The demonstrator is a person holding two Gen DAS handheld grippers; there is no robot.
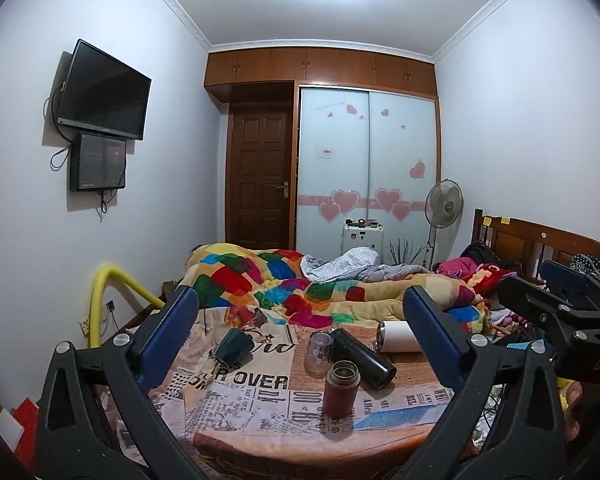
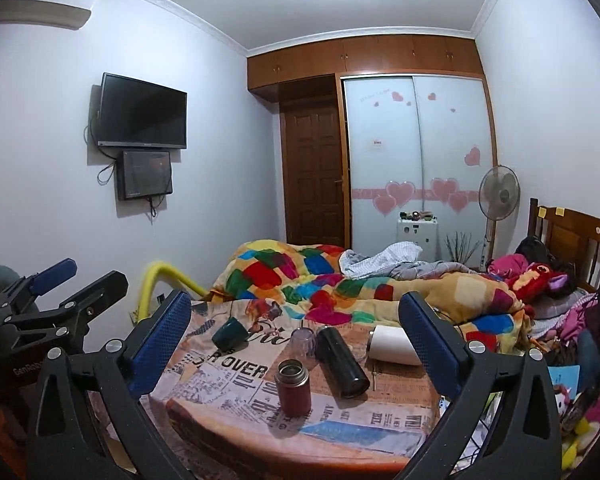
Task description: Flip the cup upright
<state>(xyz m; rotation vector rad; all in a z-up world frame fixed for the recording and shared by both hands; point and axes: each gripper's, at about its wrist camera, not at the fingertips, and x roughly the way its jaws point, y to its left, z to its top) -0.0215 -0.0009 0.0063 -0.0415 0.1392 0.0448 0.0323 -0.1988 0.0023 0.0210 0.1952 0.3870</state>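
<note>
A round table with a newsprint cloth (image 1: 260, 408) (image 2: 236, 392) holds several cups. A dark red flask (image 1: 342, 388) (image 2: 293, 388) stands upright near the front. A black flask (image 1: 364, 358) (image 2: 342, 362), a dark green mug (image 1: 232, 346) (image 2: 229, 333) and a white cup (image 1: 398, 337) (image 2: 392, 346) lie on their sides. A clear cup (image 1: 318, 352) (image 2: 303, 340) stands mouth down. My left gripper (image 1: 300, 344) is open and empty, short of the table. My right gripper (image 2: 296, 344) is open and empty too; it shows at the right of the left wrist view (image 1: 560, 300).
A bed with a multicoloured quilt (image 1: 300, 284) lies right behind the table. A yellow padded rail (image 1: 100, 300) stands at the left. Toys and clutter (image 2: 572, 308) fill the right side. A fan (image 1: 444, 208), wardrobe and door are at the back.
</note>
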